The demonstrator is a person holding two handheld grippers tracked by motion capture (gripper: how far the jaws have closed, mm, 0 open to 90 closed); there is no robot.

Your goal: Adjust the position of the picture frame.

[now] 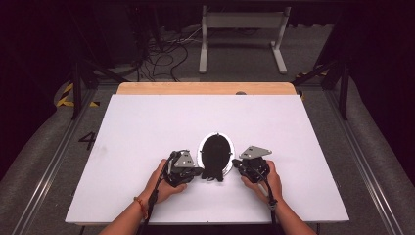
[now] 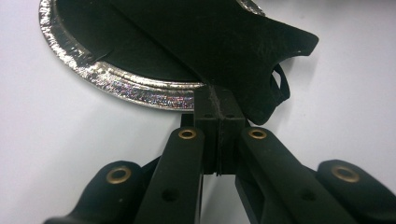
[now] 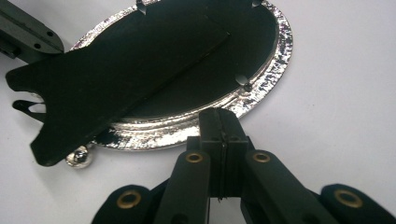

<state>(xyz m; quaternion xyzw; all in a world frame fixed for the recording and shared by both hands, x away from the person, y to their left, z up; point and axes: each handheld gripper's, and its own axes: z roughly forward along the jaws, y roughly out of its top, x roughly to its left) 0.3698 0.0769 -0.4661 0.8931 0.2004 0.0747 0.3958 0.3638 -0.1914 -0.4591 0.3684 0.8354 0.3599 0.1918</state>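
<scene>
White tabletop (image 1: 147,127) holds an oval silver-rimmed frame (image 1: 216,151) with a black back, long axis running away from the person; left gripper (image 1: 198,171) and right gripper (image 1: 237,162) fingers pressed together, holding nothing.

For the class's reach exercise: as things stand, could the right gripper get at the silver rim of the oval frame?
Probably yes. The right gripper, fingers shut, sits right at the silver rim, with only bare table beside it; the black stand lies further left.

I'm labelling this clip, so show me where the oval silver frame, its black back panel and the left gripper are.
oval silver frame (image 3: 280,51), right gripper view, on its glittery rim.
black back panel (image 2: 233,42), left gripper view, on its flat face.
left gripper (image 2: 218,100), left gripper view, at the closed jaw tips.
</scene>
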